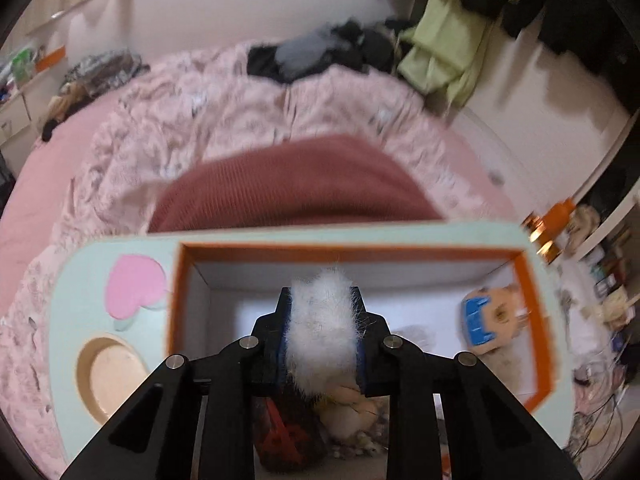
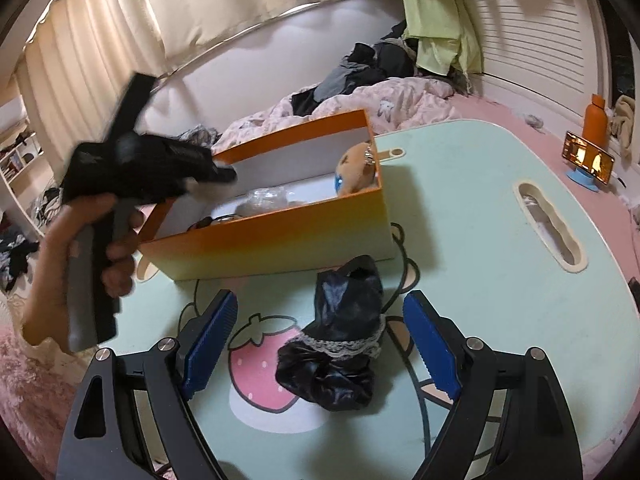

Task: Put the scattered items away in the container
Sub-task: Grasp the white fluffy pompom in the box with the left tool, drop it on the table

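My left gripper (image 1: 323, 300) is shut on a white fluffy pom-pom (image 1: 322, 328) and holds it over the open orange box (image 1: 532, 292). In the right wrist view the same gripper (image 2: 224, 176) hangs over the left end of the box (image 2: 280, 240). Inside the box lie a tan plush toy with a blue patch (image 1: 490, 320), also seen in the right wrist view (image 2: 356, 168), and a clear plastic item (image 2: 264, 200). My right gripper (image 2: 320, 328) is open, its blue pads either side of a black satin pouch with a lace band (image 2: 340, 340) on the mint lap table (image 2: 480, 240).
The table stands on a bed with a pink quilt (image 1: 200, 120) and a dark red cushion (image 1: 288, 188). A phone on a blue stand (image 2: 588, 160) and an orange bottle (image 2: 596, 124) stand at the right. Dark clothes (image 2: 360, 68) are piled at the back.
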Demonstrator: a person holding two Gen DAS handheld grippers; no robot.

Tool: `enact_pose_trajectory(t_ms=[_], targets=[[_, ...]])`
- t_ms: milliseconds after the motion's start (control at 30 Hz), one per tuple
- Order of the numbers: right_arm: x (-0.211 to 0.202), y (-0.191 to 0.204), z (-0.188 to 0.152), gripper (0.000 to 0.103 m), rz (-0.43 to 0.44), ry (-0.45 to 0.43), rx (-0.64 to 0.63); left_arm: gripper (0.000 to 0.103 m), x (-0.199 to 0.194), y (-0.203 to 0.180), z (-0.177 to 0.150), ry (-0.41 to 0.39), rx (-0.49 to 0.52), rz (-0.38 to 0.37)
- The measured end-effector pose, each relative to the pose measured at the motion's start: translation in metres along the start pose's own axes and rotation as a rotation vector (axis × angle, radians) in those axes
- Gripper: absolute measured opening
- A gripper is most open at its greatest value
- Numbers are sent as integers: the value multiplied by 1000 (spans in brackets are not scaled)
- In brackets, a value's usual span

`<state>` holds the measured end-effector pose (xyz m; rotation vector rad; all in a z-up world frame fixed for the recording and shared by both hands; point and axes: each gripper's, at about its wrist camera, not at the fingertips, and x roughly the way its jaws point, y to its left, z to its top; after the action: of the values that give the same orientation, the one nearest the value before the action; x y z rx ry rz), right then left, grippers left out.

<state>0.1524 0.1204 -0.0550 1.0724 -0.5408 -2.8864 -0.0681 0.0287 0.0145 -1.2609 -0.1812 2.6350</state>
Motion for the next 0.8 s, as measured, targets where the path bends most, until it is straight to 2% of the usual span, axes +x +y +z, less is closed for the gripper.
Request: enact_pose_trajectory(t_ms=[133, 233, 367, 467, 500, 567, 633, 667, 700, 733, 767, 800], targets=[[1, 3, -3, 87, -18, 7, -12, 23, -52, 2, -16, -83, 4, -90], [4, 0, -1, 87, -21, 21, 2, 23, -73, 6, -44, -91, 31, -131], [-3, -1, 8, 87, 26, -10, 6, 23, -71, 17, -92, -28, 54, -157], [-8, 4, 32, 87, 37, -41, -8, 23, -51, 23, -116, 6, 31, -158], [-9, 7, 45, 84, 44, -45, -10, 23, -43, 23, -121, 16, 19, -154], [-2, 14, 71, 71, 21, -13, -32, 23, -31, 22, -128, 25, -9, -153], [17, 23, 101, 48, -1, 79, -73, 24, -25, 18, -133, 16, -18, -149], [30, 27, 112, 44, 12, 133, -93, 25, -24, 16, -134, 2, -18, -141], [45, 33, 119, 39, 33, 198, -113, 32, -25, 14, -135, -14, -17, -129], [59, 38, 121, 39, 47, 260, -125, 37, -27, 13, -136, -26, -13, -119], [77, 44, 121, 39, 46, 326, -129, 55, -29, 11, -136, -40, -6, -106], [90, 48, 120, 39, 38, 366, -134, 68, -34, 11, -137, -64, -1, -92]])
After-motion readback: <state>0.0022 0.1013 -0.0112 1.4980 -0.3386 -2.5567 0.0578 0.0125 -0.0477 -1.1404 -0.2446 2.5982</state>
